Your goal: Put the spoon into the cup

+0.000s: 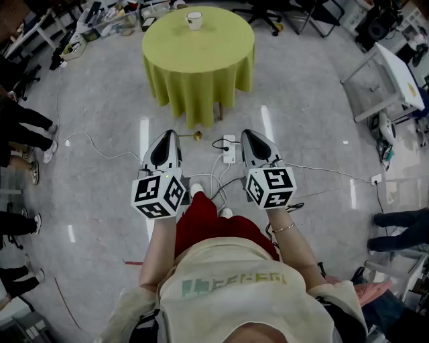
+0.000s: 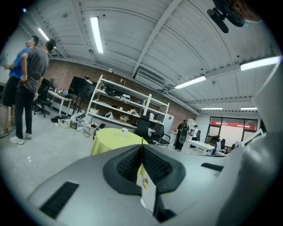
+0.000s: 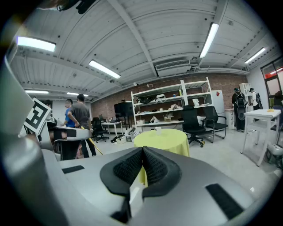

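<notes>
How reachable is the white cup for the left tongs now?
Probably not yet: the left tongs, shut on a thin gold spoon, hang well short of the round yellow-green table bearing the white cup. The way there looks free.

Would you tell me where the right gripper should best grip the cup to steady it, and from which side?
Probably the right wall of the cup, coming from the right: it stands upright on the table, and that keeps its mouth free for the spoon in the left gripper.

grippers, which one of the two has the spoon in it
The left gripper: its jaws are shut on the thin gold spoon. The right gripper is also shut, but with nothing between its jaws.
</notes>
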`<move>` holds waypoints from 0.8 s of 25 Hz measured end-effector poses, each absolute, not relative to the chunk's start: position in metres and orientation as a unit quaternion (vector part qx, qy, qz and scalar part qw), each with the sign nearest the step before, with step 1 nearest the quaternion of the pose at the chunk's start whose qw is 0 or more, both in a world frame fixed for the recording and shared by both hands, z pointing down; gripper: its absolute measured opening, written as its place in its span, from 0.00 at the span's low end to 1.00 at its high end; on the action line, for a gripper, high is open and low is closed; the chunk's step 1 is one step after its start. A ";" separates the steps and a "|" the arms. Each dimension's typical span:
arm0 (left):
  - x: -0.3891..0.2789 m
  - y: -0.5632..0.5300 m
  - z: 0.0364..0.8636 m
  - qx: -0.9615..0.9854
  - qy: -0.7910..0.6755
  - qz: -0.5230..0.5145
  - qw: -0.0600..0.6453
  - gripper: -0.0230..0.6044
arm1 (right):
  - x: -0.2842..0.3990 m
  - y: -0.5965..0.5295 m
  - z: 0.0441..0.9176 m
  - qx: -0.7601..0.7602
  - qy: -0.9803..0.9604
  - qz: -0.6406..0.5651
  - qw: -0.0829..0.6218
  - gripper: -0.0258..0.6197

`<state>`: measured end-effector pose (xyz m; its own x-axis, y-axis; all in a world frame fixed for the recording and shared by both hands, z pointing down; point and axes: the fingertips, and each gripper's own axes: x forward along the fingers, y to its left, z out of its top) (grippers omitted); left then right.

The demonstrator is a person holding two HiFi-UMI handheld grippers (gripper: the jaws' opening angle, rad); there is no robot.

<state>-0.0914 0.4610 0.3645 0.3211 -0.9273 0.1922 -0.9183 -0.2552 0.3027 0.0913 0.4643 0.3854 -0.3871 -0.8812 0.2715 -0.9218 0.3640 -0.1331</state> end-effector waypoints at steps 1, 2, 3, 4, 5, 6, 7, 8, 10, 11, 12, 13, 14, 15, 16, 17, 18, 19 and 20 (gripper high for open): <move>-0.096 0.455 0.365 0.793 -0.582 -0.012 0.182 0.08 | 0.087 0.458 0.386 0.549 -0.822 0.132 0.076 0.09; -0.100 0.450 0.365 0.793 -0.581 -0.012 0.181 0.08 | 0.083 0.453 0.386 0.550 -0.821 0.132 0.076 0.09; -0.104 0.443 0.366 0.794 -0.580 -0.012 0.181 0.08 | 0.079 0.446 0.386 0.550 -0.821 0.132 0.075 0.09; -0.109 0.437 0.366 0.794 -0.579 -0.012 0.181 0.08 | 0.074 0.440 0.387 0.551 -0.821 0.131 0.075 0.09; -0.113 0.430 0.367 0.795 -0.579 -0.012 0.182 0.08 | 0.070 0.433 0.387 0.550 -0.822 0.130 0.074 0.09; -0.117 0.423 0.367 0.795 -0.578 -0.012 0.182 0.08 | 0.065 0.427 0.387 0.549 -0.823 0.128 0.074 0.09; -0.121 0.417 0.368 0.796 -0.577 -0.013 0.183 0.08 | 0.059 0.420 0.387 0.547 -0.825 0.125 0.074 0.09; -0.124 0.410 0.368 0.797 -0.576 -0.014 0.182 0.08 | 0.055 0.413 0.387 0.546 -0.826 0.121 0.074 0.10; -0.130 0.397 0.369 0.798 -0.574 -0.015 0.181 0.08 | 0.047 0.399 0.388 0.547 -0.826 0.117 0.074 0.10; -0.133 0.390 0.369 0.799 -0.573 -0.015 0.181 0.08 | 0.044 0.393 0.389 0.548 -0.825 0.117 0.074 0.10; -0.136 0.385 0.369 0.800 -0.572 -0.015 0.180 0.08 | 0.042 0.387 0.389 0.550 -0.824 0.118 0.073 0.10; -0.140 0.379 0.369 0.801 -0.571 -0.016 0.180 0.08 | 0.038 0.381 0.389 0.551 -0.823 0.120 0.072 0.10; -0.145 0.373 0.368 0.801 -0.571 -0.016 0.179 0.08 | 0.034 0.375 0.389 0.553 -0.821 0.121 0.071 0.10; -0.151 0.367 0.367 0.802 -0.570 -0.017 0.179 0.08 | 0.030 0.369 0.389 0.556 -0.819 0.124 0.070 0.10; -0.158 0.362 0.367 0.803 -0.569 -0.018 0.179 0.08 | 0.026 0.364 0.389 0.560 -0.816 0.126 0.069 0.10; -0.164 0.356 0.366 0.804 -0.567 -0.018 0.179 0.08 | 0.022 0.358 0.389 0.565 -0.812 0.130 0.068 0.10; -0.170 0.352 0.365 0.805 -0.565 -0.018 0.179 0.08 | 0.017 0.354 0.389 0.569 -0.809 0.133 0.068 0.10; -0.175 0.348 0.365 0.806 -0.564 -0.018 0.179 0.08 | 0.014 0.350 0.390 0.573 -0.806 0.135 0.068 0.10; -0.180 0.345 0.365 0.807 -0.562 -0.017 0.179 0.08 | 0.011 0.348 0.391 0.575 -0.803 0.136 0.069 0.10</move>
<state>-0.1795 0.3452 0.3652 0.3668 -0.9140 0.1736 -0.9016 -0.3031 0.3087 0.0111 0.3481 0.3908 -0.3283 -0.9058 0.2679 -0.9435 0.3006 -0.1397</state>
